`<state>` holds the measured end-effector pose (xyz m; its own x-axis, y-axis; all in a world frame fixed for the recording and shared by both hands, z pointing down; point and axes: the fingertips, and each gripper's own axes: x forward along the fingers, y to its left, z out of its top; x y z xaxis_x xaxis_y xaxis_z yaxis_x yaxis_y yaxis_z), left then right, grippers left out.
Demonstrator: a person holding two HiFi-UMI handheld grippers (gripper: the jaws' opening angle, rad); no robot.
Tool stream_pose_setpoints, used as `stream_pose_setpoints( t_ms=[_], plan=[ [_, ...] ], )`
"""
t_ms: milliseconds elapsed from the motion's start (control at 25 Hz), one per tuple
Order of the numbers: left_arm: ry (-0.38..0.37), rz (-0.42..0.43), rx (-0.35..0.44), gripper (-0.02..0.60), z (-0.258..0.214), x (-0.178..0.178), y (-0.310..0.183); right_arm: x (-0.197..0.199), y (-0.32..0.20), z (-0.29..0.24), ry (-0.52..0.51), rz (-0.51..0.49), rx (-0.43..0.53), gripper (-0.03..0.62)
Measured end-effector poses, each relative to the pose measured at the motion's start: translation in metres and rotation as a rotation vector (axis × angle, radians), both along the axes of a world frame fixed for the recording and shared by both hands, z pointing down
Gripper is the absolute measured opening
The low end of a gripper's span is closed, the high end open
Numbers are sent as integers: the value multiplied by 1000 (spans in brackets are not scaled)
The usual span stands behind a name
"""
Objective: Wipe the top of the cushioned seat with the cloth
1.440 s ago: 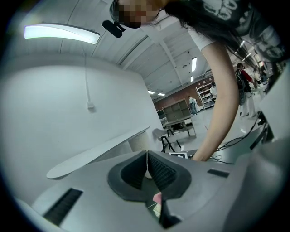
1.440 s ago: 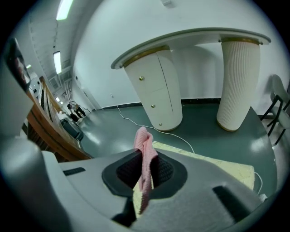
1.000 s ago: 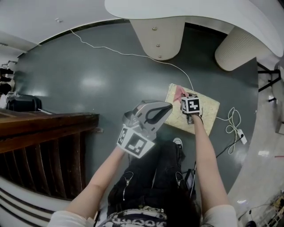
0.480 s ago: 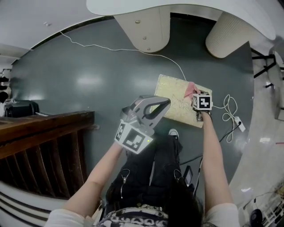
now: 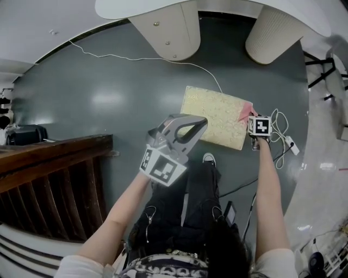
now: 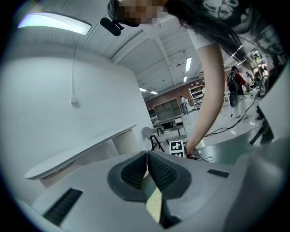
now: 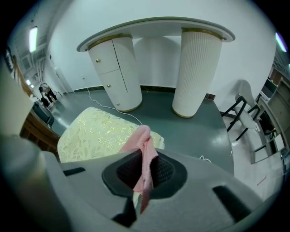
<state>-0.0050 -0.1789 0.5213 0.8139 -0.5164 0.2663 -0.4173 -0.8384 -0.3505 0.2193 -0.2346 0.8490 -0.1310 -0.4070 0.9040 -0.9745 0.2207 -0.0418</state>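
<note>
The dark grey floor (image 5: 98, 98) takes most of the head view. At 12 o'clock stands a white worktop (image 5: 136, 6) on two pale pedestals, one flat-sided (image 5: 168, 32) and one ribbed (image 5: 269, 38). At 9 o'clock there is a brown wooden railing (image 5: 49, 157).

The cushioned seat (image 5: 215, 117), pale yellow with a leaf pattern, lies on the floor a little to the right of the centre, below the pedestals.

The left claw (image 6: 147, 156) is held in the air at about 8 o'clock of the seat. Its jaws are pressed together and nothing is between them.

The right claw (image 7: 144, 174) is at 3 o'clock of the seat, just beside its right edge. Its jaws are clamped on the pink cloth (image 7: 144, 149). The loose end of the cloth reaches the right corner of the seat.

A thin white cable (image 5: 136, 57) runs over the floor from 10 o'clock towards the seat.
</note>
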Motion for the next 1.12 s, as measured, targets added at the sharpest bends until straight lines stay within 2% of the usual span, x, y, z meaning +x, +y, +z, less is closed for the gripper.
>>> stream_pose_setpoints(
  t_ms=[120, 320, 560, 880, 1000, 1120],
  plan=[
    [4, -15, 4, 6, -3, 1, 1, -6, -1, -10, -32, -35, 16, 11],
    [22, -44, 0, 6, -10, -9, 3, -45, -3, -37, -123, -75, 67, 11],
    [13, -84, -1, 6, -12, -50, -3, -137, -14, -59, -195, -161, 95, 11],
    [-17, -119, 7, 6, -10, -108, -16, -266, -17, -44, -267, -243, 59, 11],
    [-19, -134, 9, 6, -9, -127, -18, -303, -18, -37, -284, -267, 50, 11],
    [-20, -146, 3, 6, -7, -142, -18, -323, -19, -26, -278, -280, 38, 11]
  ],
)
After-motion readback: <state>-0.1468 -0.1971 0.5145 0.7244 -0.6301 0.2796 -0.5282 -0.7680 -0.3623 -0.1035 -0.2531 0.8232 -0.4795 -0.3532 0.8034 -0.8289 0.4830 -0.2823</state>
